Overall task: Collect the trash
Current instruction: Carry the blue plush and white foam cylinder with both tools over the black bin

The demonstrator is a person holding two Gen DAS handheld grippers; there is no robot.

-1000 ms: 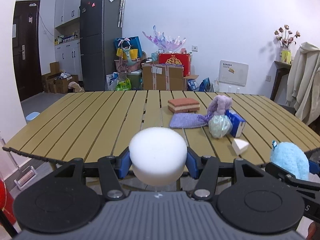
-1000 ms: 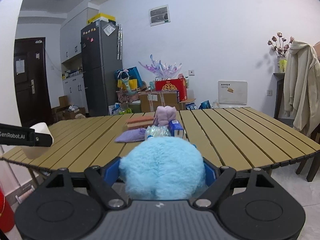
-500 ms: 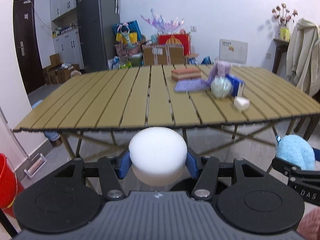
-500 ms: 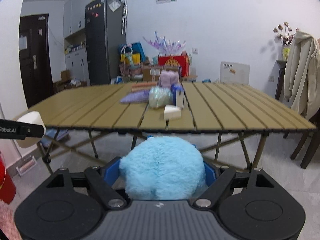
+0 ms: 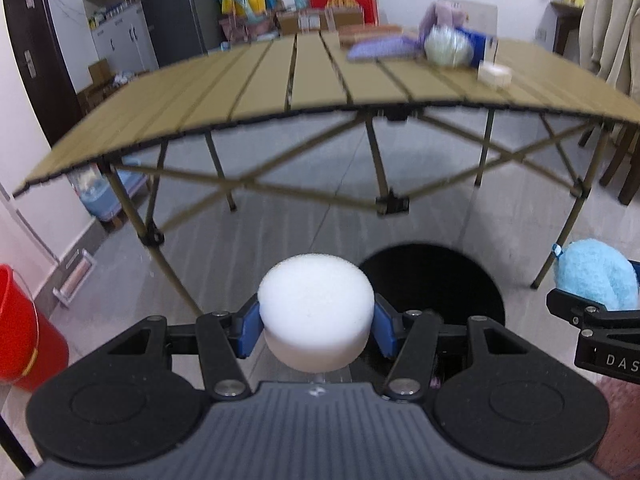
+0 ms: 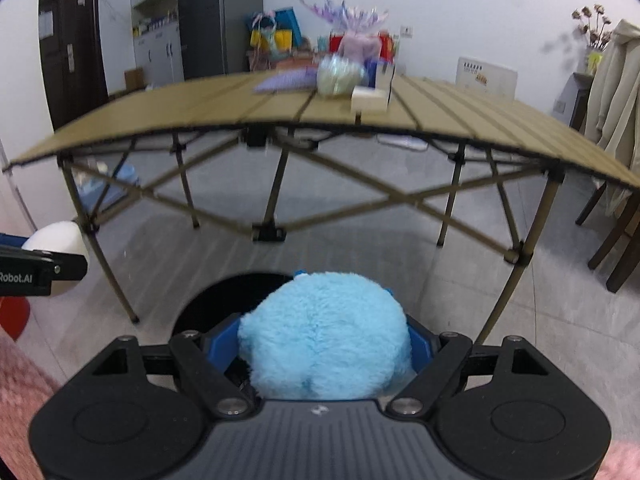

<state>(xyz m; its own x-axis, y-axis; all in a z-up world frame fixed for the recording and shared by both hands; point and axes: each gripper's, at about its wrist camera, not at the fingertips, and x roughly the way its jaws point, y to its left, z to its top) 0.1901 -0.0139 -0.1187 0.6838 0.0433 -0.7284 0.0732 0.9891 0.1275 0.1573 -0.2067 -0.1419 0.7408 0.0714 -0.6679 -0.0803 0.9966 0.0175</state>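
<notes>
Now, line by line:

Left tongs (image 5: 316,322): clamped on a white foam puck (image 5: 316,304), which sits squarely between the blue pads, hanging low in front of the bench.

Right tongs (image 6: 324,350): closed around a fluffy blue ball (image 6: 324,332), which bulges well past the pads on both sides.

Bin (image 5: 436,276): a round black opening on the floor, just behind and to the right of the puck in the left view, and directly beyond the blue ball in the right view. Its inside is too dark to read.

Bench (image 5: 256,84): well above and beyond both tongs; a small white block (image 5: 495,73), a pale wrapped bundle (image 5: 447,45), a purple cloth (image 5: 380,46) and a blue box (image 5: 478,42) lie on its far right part, blurred.

Red bucket (image 5: 24,320): on the floor at far left, well apart from the bin.

Step in hand: likely carrying both pieces over the bin to drop them.

Risk, puck: it looks offset to the left of the opening; letting go from there could land it on the tiles or bounce it off the rim.

Risk, ball: the fluff may cling to the pads and fall late or crooked.

Risk, crowding: both tongs share one opening and could bump.
</notes>
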